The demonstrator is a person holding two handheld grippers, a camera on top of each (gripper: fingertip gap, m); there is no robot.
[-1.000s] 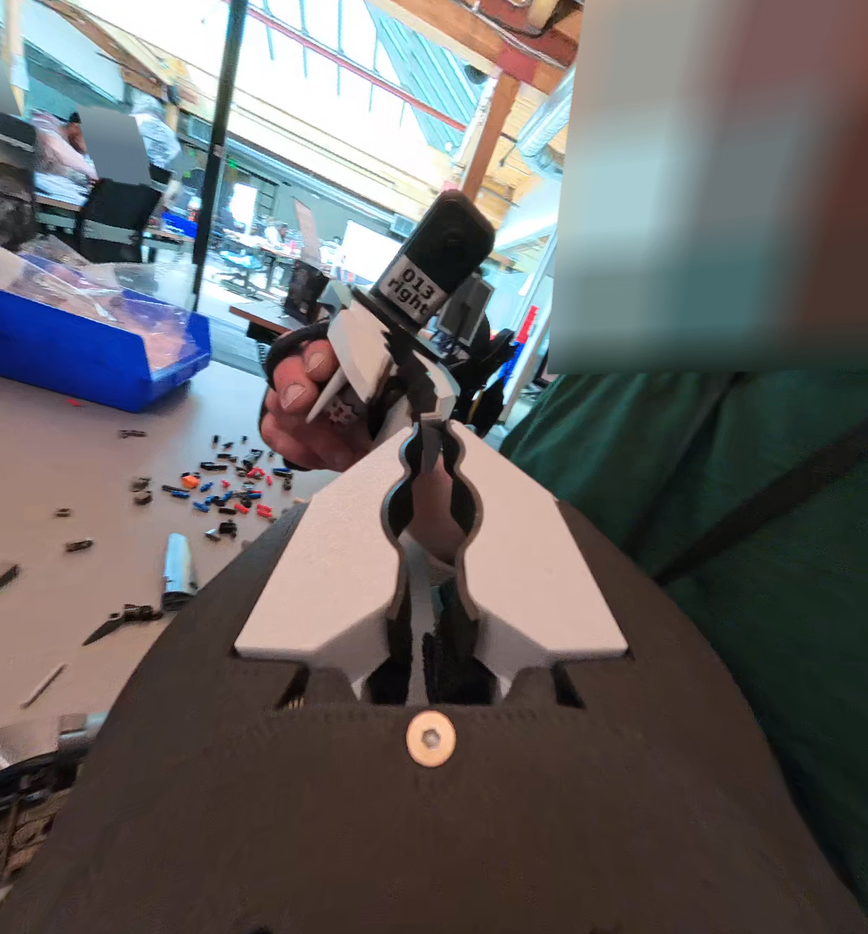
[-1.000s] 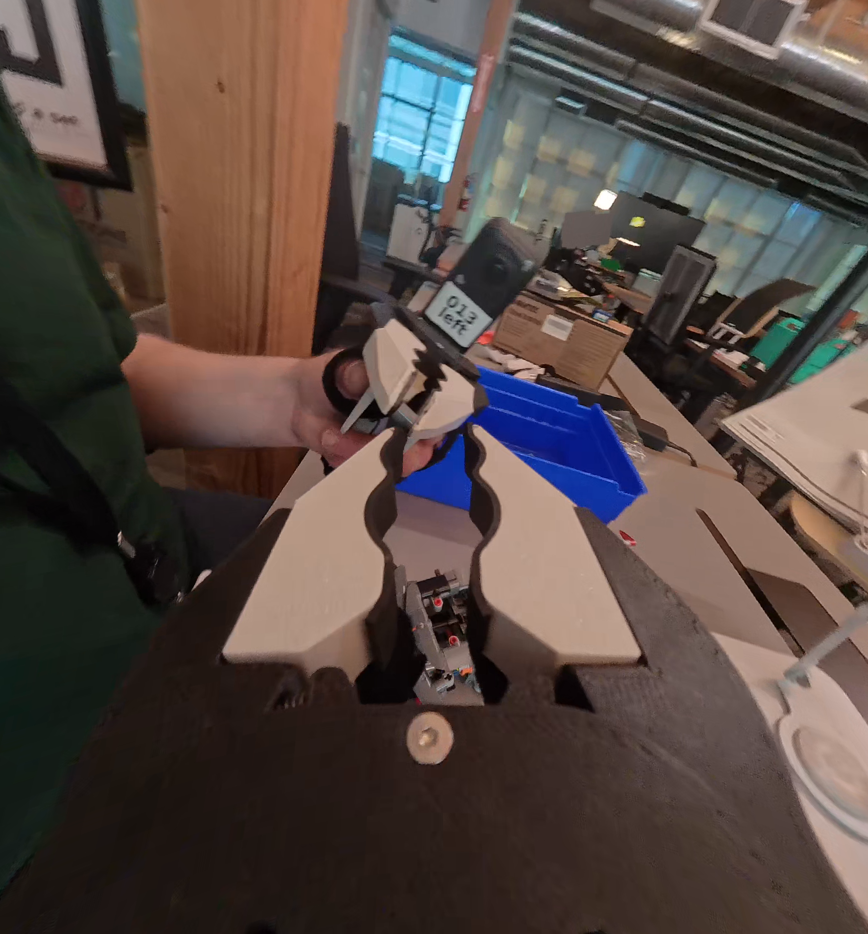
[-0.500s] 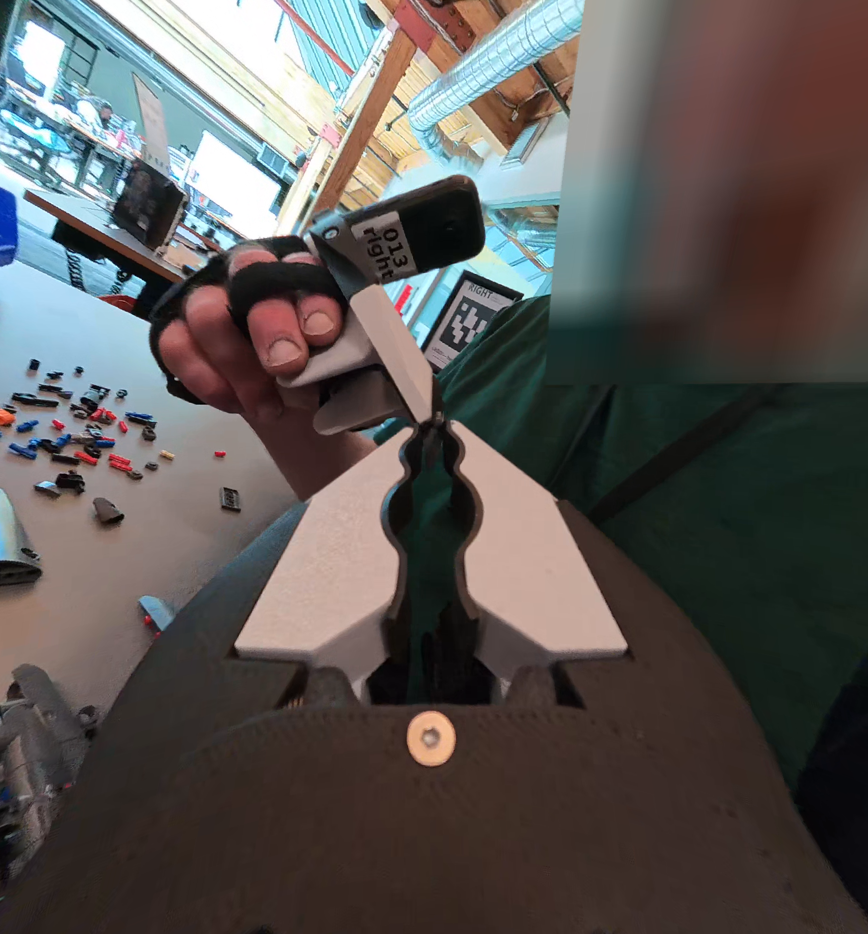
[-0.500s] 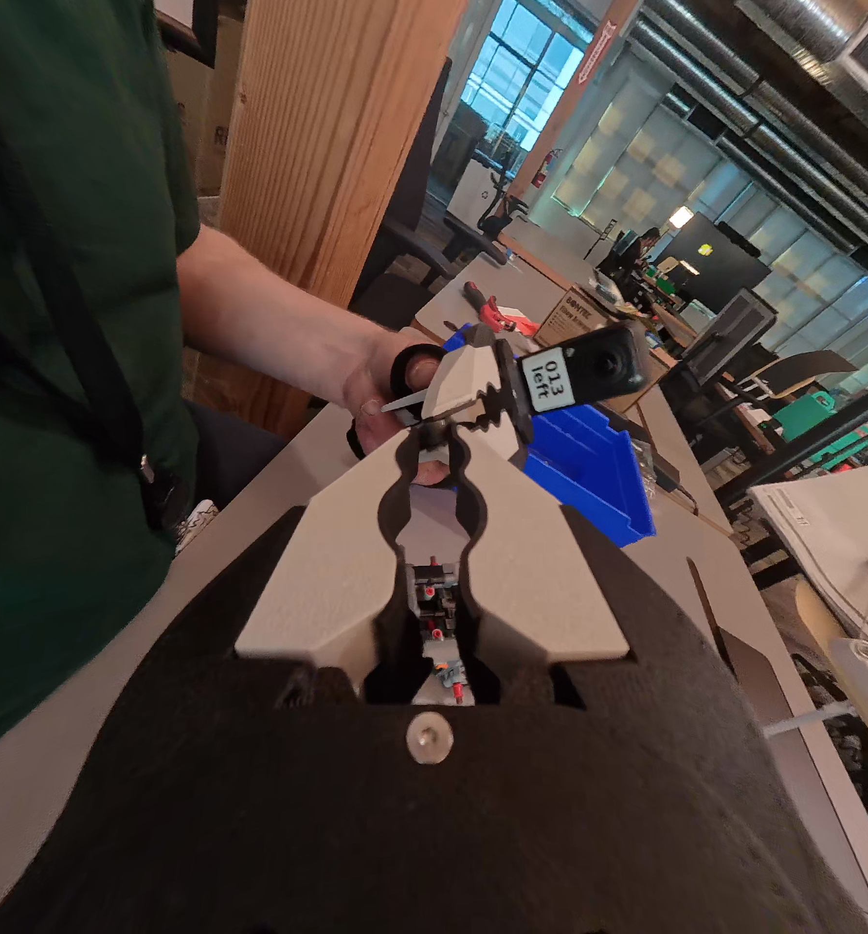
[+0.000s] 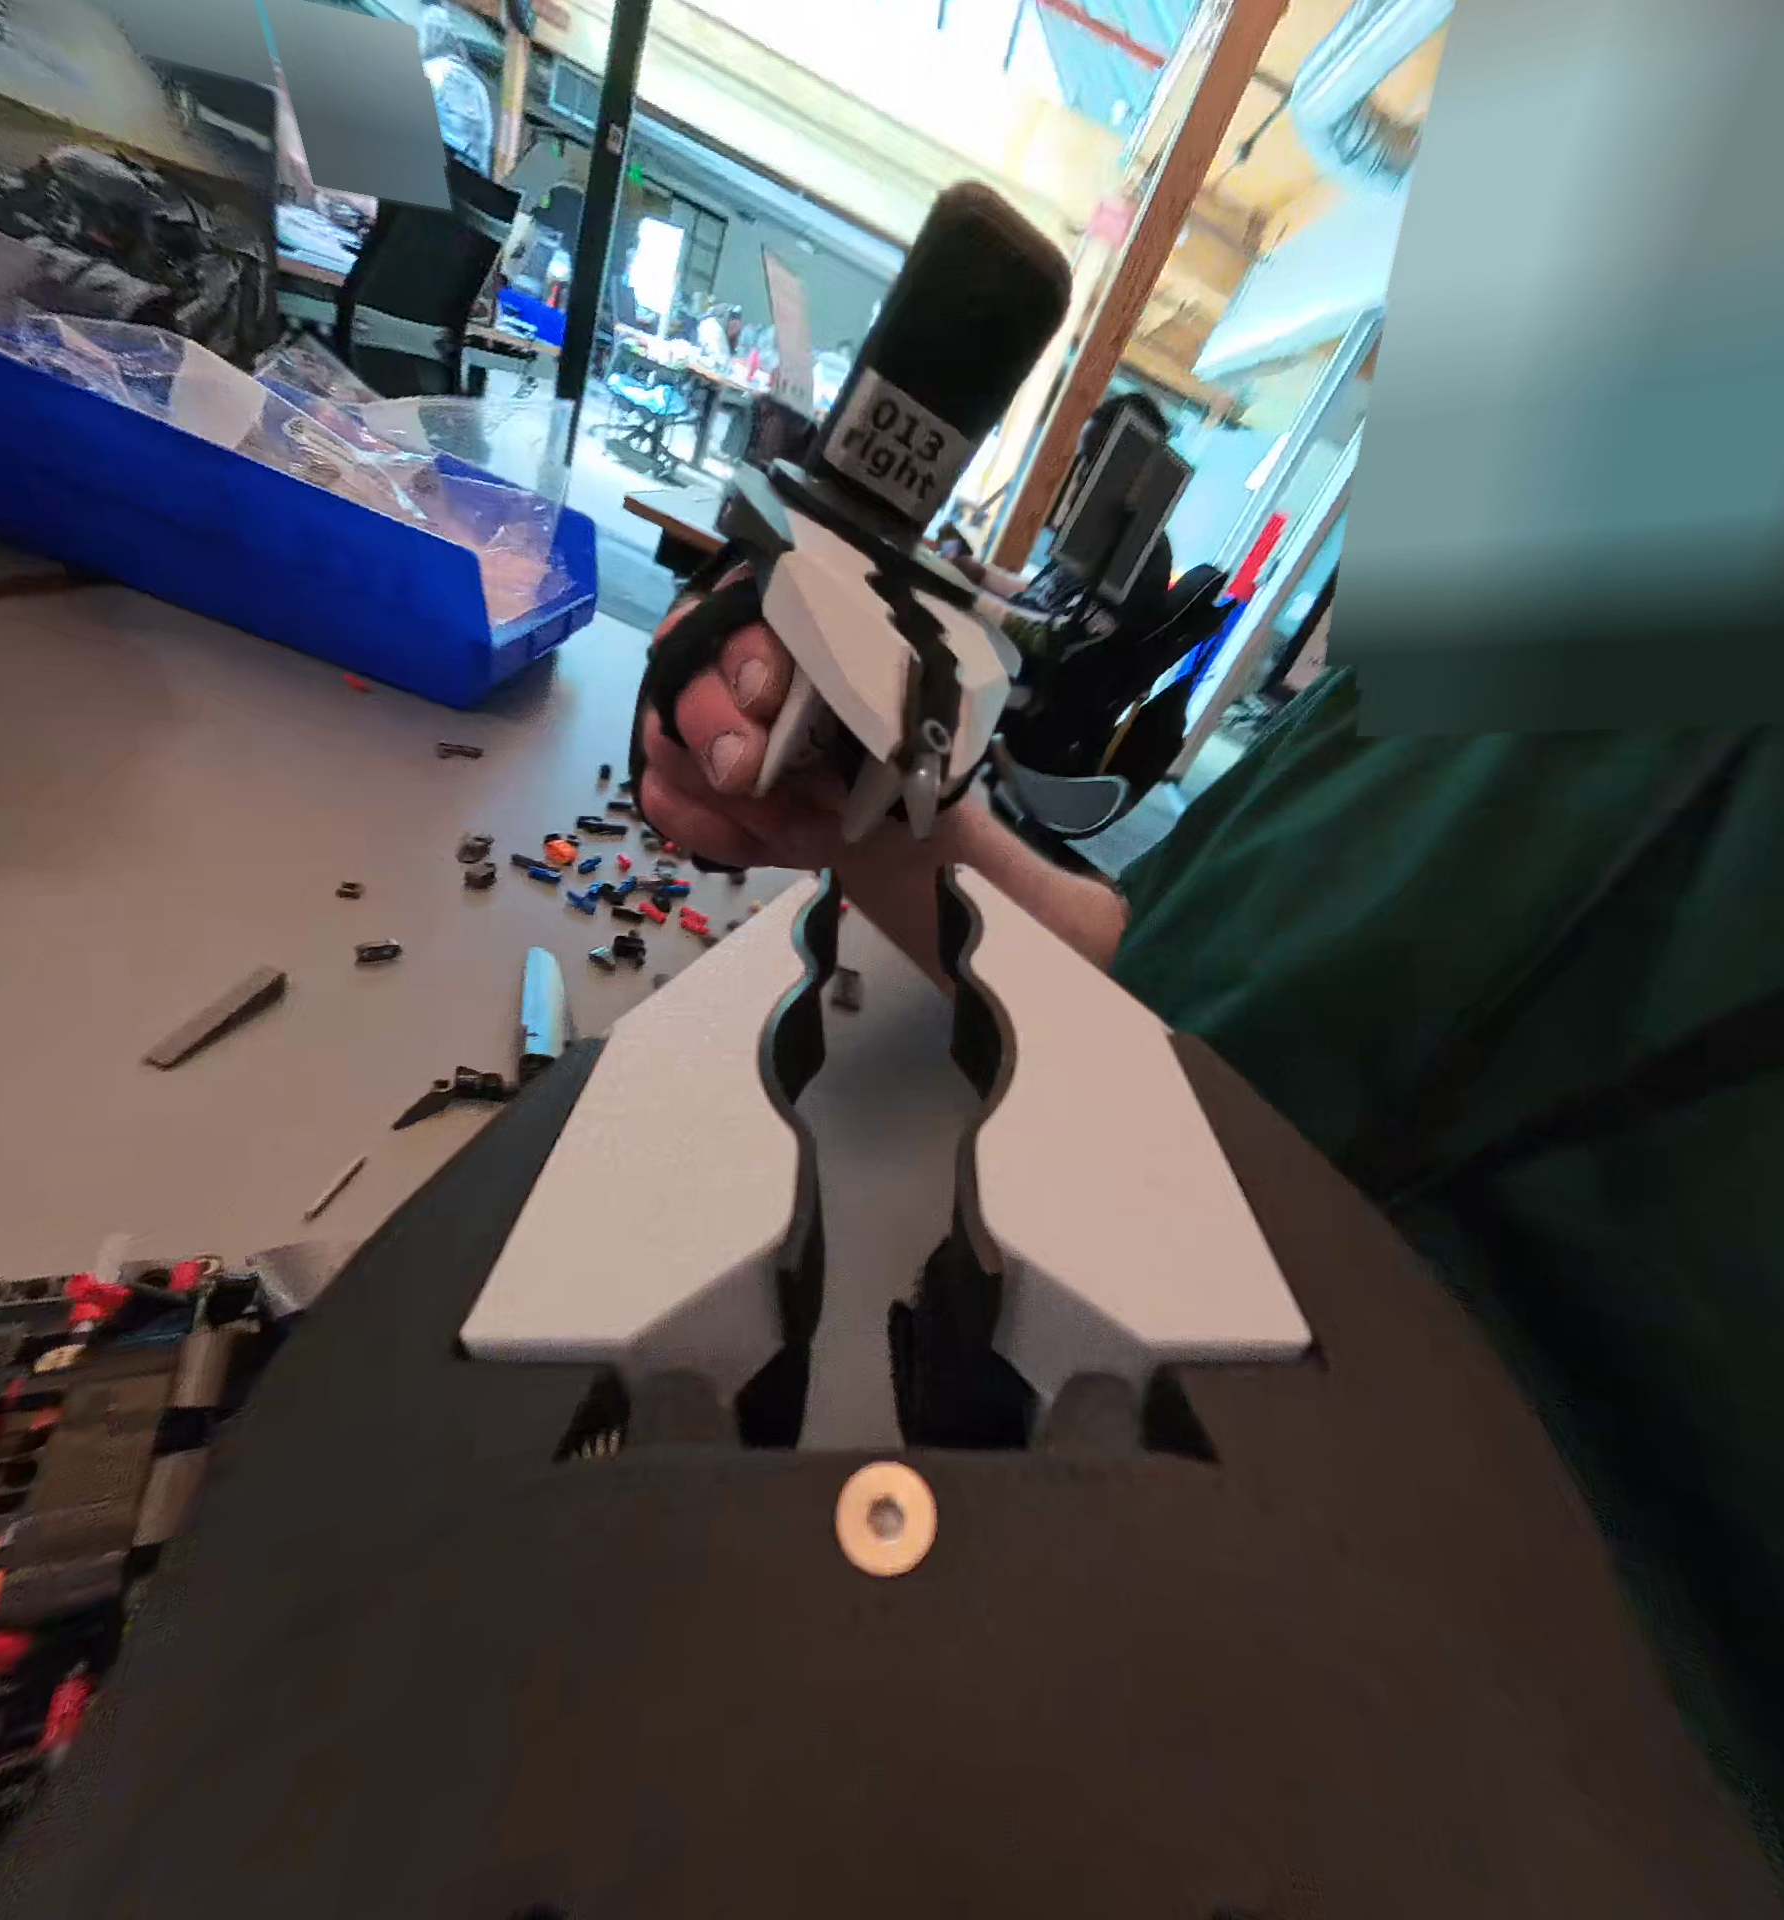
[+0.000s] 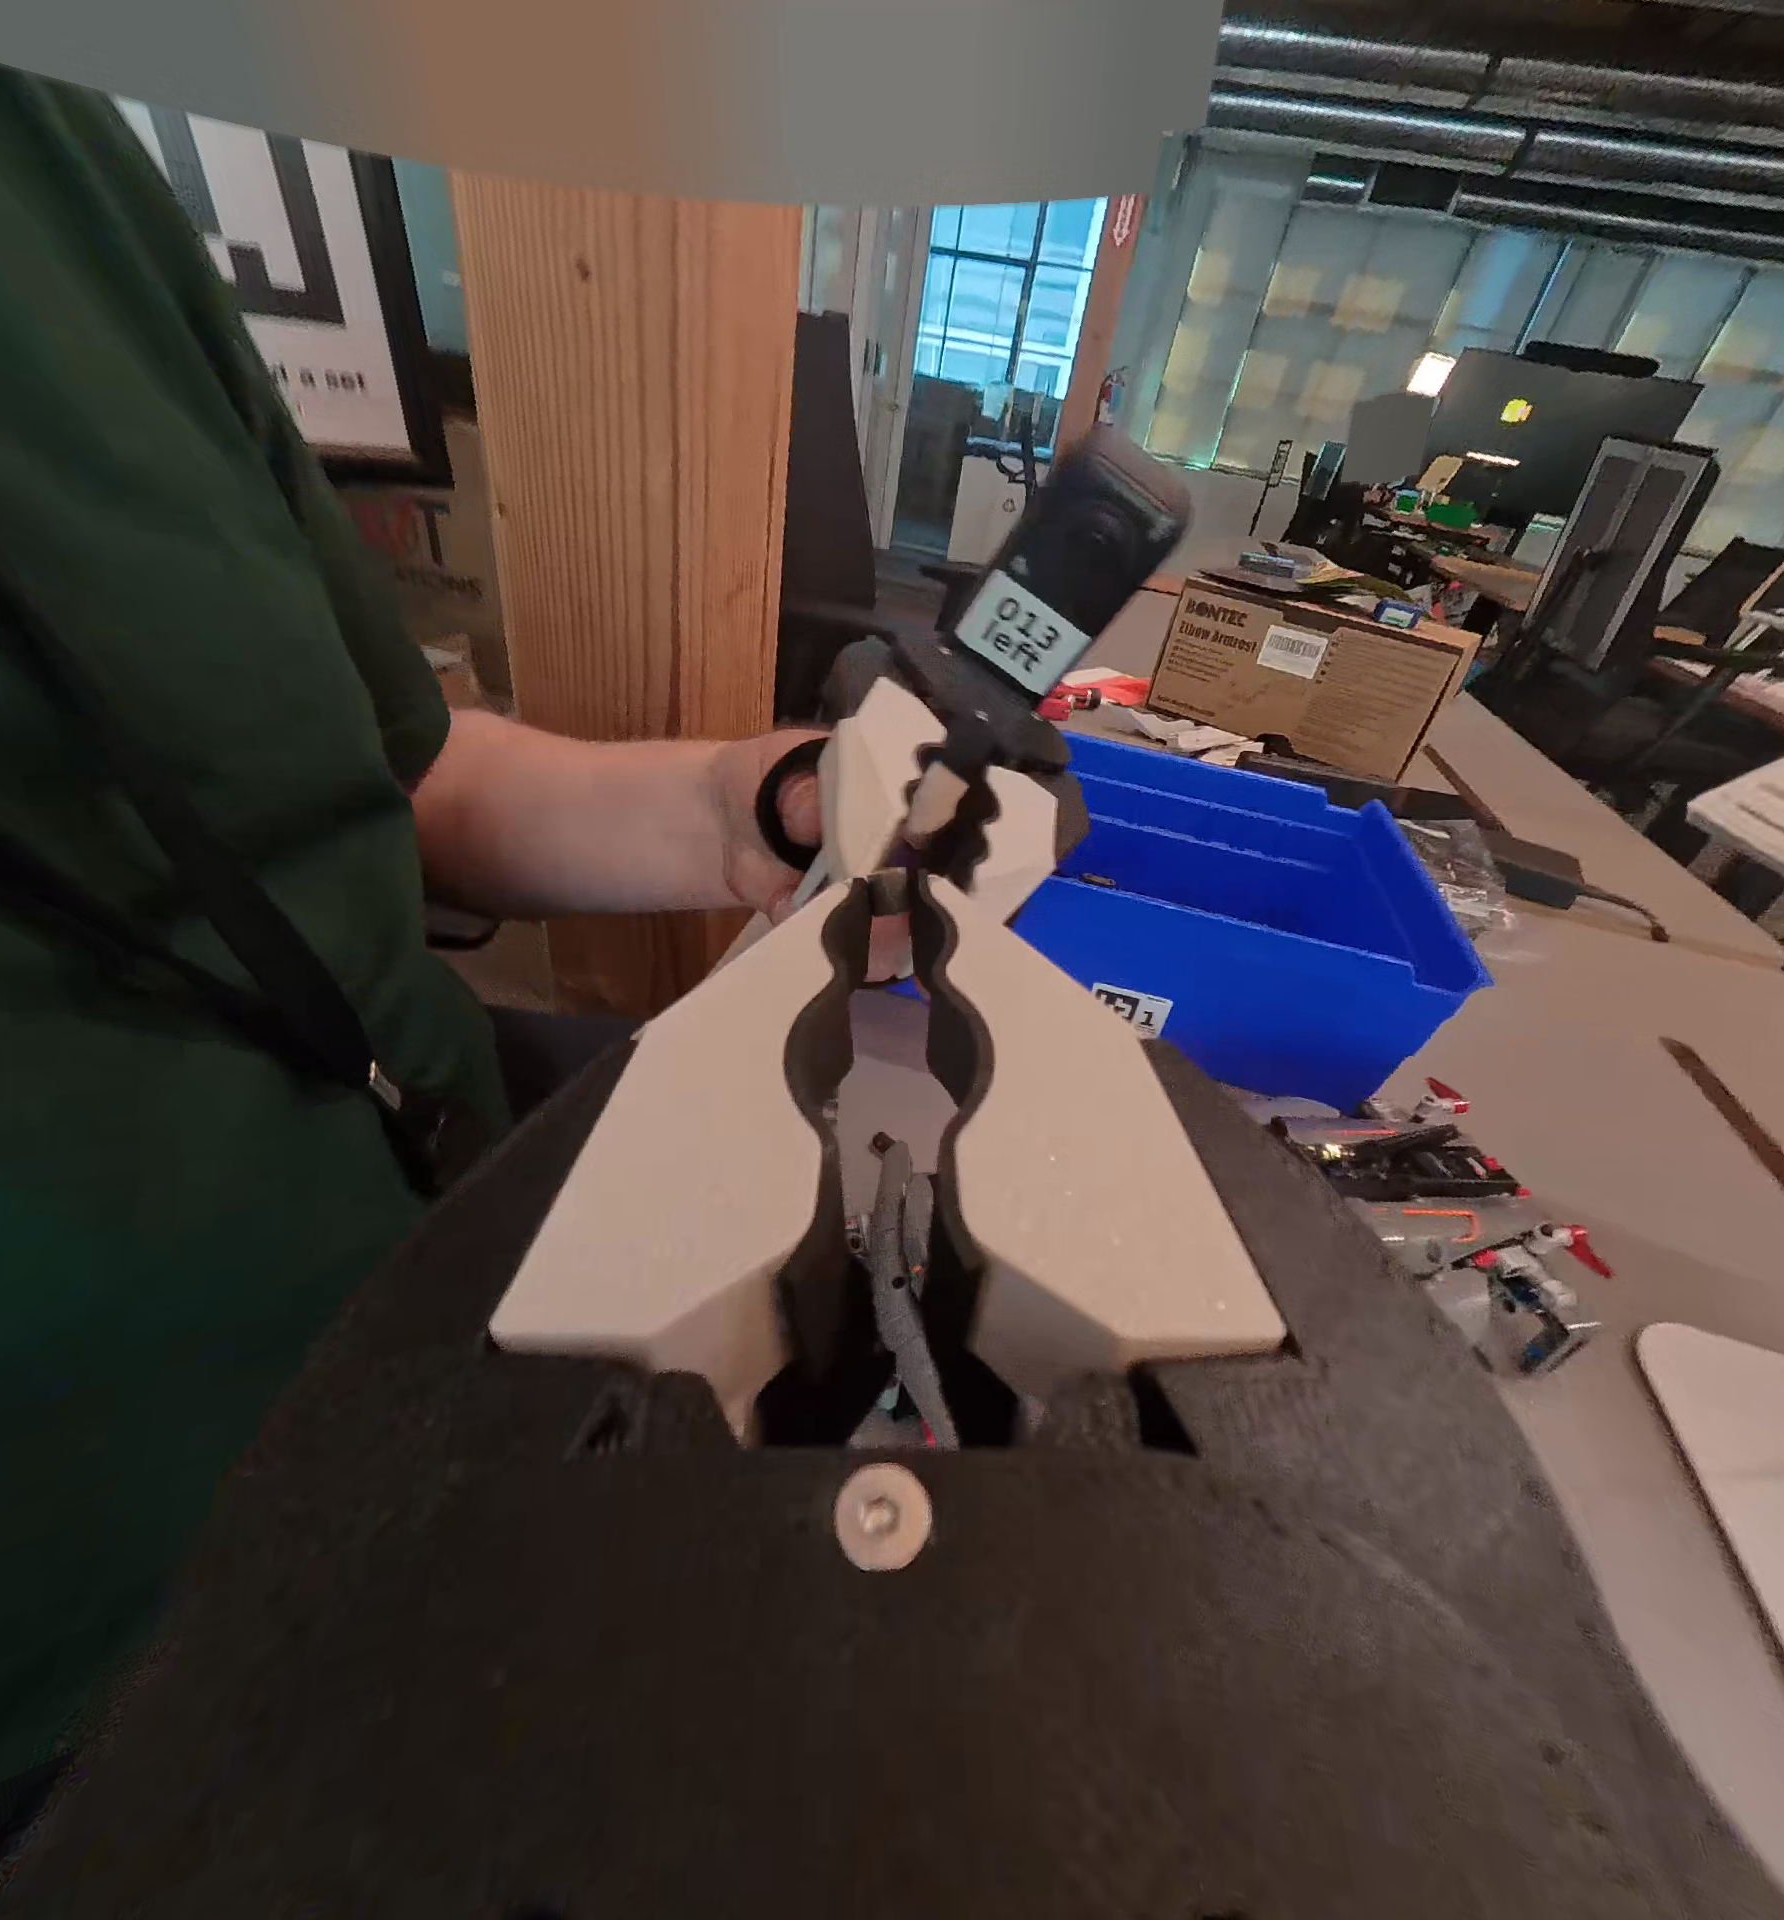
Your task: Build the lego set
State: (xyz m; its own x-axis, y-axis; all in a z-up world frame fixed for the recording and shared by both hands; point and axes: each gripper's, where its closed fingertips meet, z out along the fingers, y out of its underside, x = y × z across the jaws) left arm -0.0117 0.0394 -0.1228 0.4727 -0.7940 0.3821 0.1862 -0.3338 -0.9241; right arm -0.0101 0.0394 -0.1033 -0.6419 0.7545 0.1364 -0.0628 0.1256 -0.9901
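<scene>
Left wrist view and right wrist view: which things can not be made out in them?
- Small grey piece in the right gripper: too small to identify, left wrist view.
- Lego model: cut by the left edge and blurred, left wrist view.
- Left gripper: motion-blurred, right wrist view.
- Grey part: mostly hidden behind the right gripper's fingers, right wrist view.

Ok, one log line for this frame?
left gripper: jaws open, empty | right gripper: jaws shut on small grey piece | loose pieces scattered on table
</scene>
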